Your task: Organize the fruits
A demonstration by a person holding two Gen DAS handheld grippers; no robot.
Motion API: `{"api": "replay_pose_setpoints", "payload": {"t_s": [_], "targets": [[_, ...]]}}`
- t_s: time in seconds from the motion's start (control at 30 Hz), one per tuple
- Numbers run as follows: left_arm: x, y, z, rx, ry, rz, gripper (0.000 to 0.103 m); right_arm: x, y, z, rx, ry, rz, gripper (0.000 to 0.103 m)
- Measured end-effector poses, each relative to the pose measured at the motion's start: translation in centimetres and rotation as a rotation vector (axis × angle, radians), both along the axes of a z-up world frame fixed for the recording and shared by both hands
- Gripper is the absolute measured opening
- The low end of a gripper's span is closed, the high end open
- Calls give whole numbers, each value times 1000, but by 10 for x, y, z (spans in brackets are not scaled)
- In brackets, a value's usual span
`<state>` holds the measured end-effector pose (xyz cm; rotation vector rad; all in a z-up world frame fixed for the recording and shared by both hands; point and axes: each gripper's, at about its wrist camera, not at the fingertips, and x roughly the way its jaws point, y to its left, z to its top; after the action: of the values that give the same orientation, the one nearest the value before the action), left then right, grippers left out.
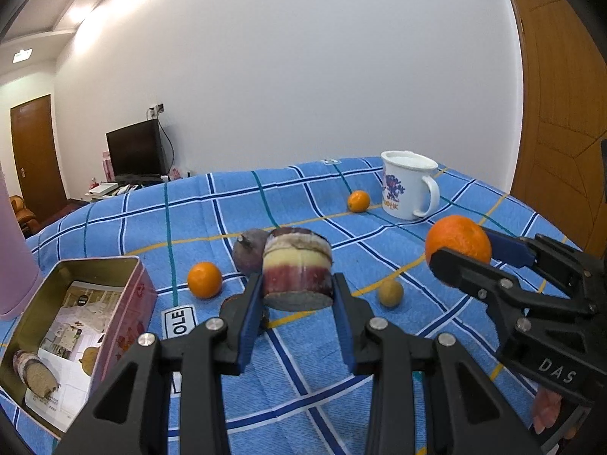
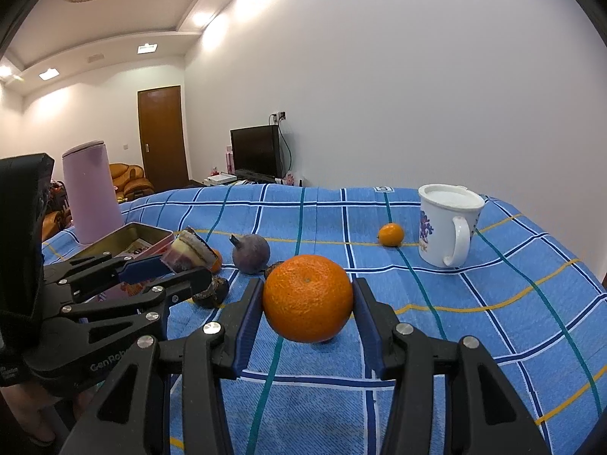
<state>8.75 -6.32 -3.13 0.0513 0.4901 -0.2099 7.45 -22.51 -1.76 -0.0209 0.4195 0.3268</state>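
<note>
Holding both: left gripper [image 1: 297, 299] clamped on sugarcane chunk [image 1: 297, 271], right gripper [image 2: 308, 316] on orange [image 2: 308, 297]; chunk should be lowered level into tin [image 1: 125, 295].

Home living room, television [image 2: 255, 150], sofa [image 2: 129, 182], checked tablecloth [image 2: 493, 322]

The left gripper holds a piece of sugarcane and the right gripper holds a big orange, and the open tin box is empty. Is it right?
Not quite. The tin box is not empty: the left wrist view shows another sugarcane piece and printed paper inside. The rest holds: the left gripper is shut on a piece of sugarcane, and the right gripper on the big orange.
</note>
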Motion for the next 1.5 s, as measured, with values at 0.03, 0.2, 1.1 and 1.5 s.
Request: {"api": "replay_pose_setpoints", "payload": {"t_s": [0.03,0.2,1.1,1.5], "targets": [[-1,0,0,-1,-2,1,37,0,0,0,1,-3,0,49],[-3,2,1,-4,-14,7,37,-1,0,1,1,-18,2,49],[-24,9,8,-20,-113,45,37,-14,-1,3,4,-91,1,49],[-26,14,9,-28,-113,60,37,-14,1,3,-5,-86,4,49]]}}
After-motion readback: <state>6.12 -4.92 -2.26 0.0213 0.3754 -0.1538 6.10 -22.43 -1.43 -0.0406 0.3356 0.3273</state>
